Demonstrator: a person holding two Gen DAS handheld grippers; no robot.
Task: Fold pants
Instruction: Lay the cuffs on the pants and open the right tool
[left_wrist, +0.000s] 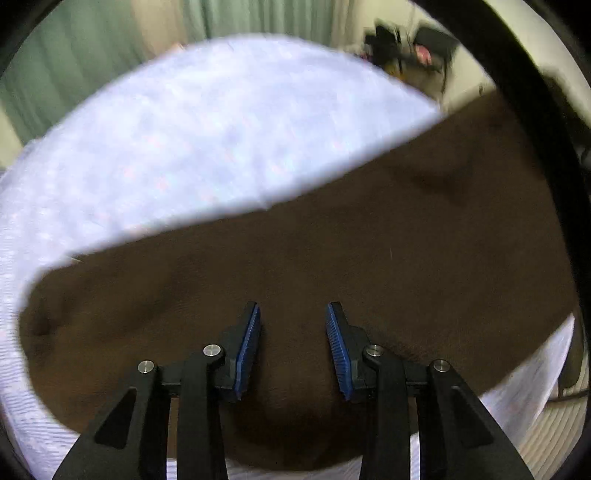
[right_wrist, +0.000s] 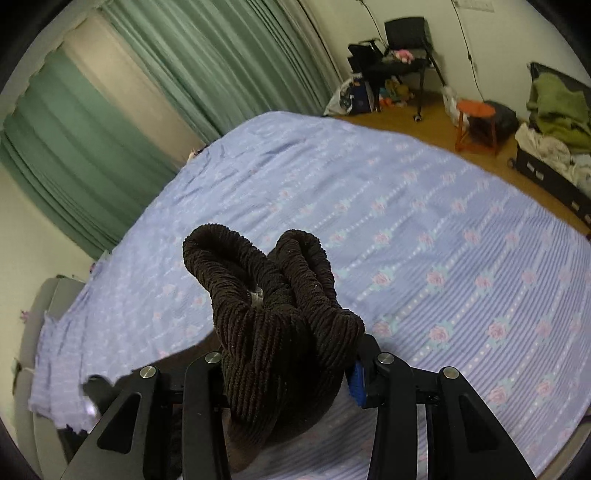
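Pants (right_wrist: 273, 325), dark brown ribbed corduroy, bunch in the clenched right hand-held gripper (right_wrist: 291, 373); left hand-held gripper (left_wrist: 293, 347) gapes, empty.

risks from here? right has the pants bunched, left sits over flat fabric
1. The right gripper clamps a thick bunch of the brown pants; layers could slip out unevenly and skew the fold.
2. The left gripper is open above the cloth, holding nothing, so lifting may drag that side across the bedsheet.

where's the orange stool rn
In the right wrist view, the orange stool stands on the wooden floor beyond the bed's far edge, upper right, beside an open suitcase.
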